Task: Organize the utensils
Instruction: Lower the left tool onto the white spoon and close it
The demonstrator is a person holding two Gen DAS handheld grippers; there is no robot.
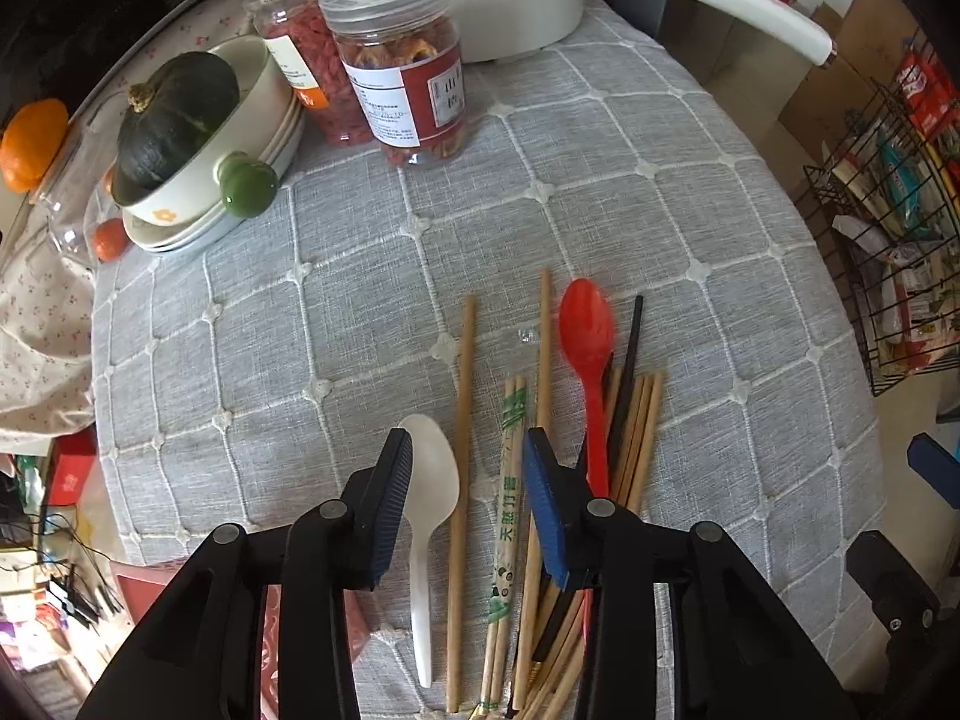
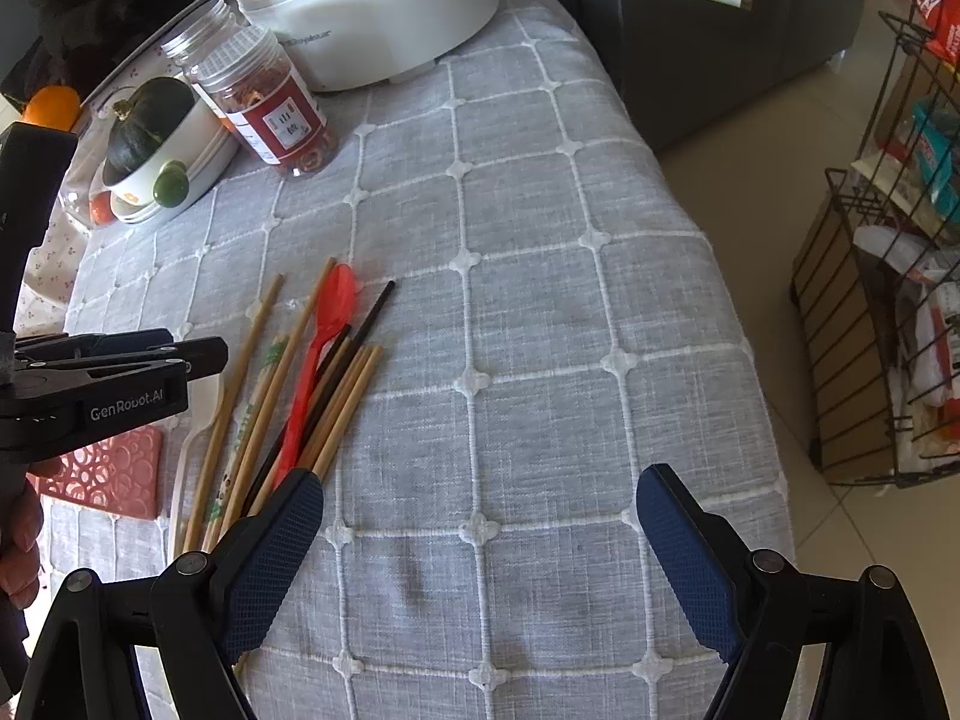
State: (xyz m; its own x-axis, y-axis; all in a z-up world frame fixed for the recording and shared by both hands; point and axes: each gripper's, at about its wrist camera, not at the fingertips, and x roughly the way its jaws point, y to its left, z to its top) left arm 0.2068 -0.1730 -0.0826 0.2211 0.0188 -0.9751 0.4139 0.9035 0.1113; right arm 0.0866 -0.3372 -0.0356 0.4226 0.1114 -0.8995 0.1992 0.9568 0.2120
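Holding your left gripper [image 1: 468, 462] open and empty over the white spoon [image 1: 427, 480] and chopsticks [image 1: 630, 438] near the table's [image 2: 540, 300] front edge, with your right gripper [image 2: 480, 516] wide open and empty, you probably grab one next.

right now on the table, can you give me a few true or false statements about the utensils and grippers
1. The red spoon lies among the chopsticks. True.
2. The left gripper is clamped on the white spoon. False: its jaws are open and hold nothing.
3. The right gripper is open over bare tablecloth. True.
4. The dark green squash sits loose on the cloth. False: it rests in a white bowl.
5. Both jars have their lids off. False: both are capped.
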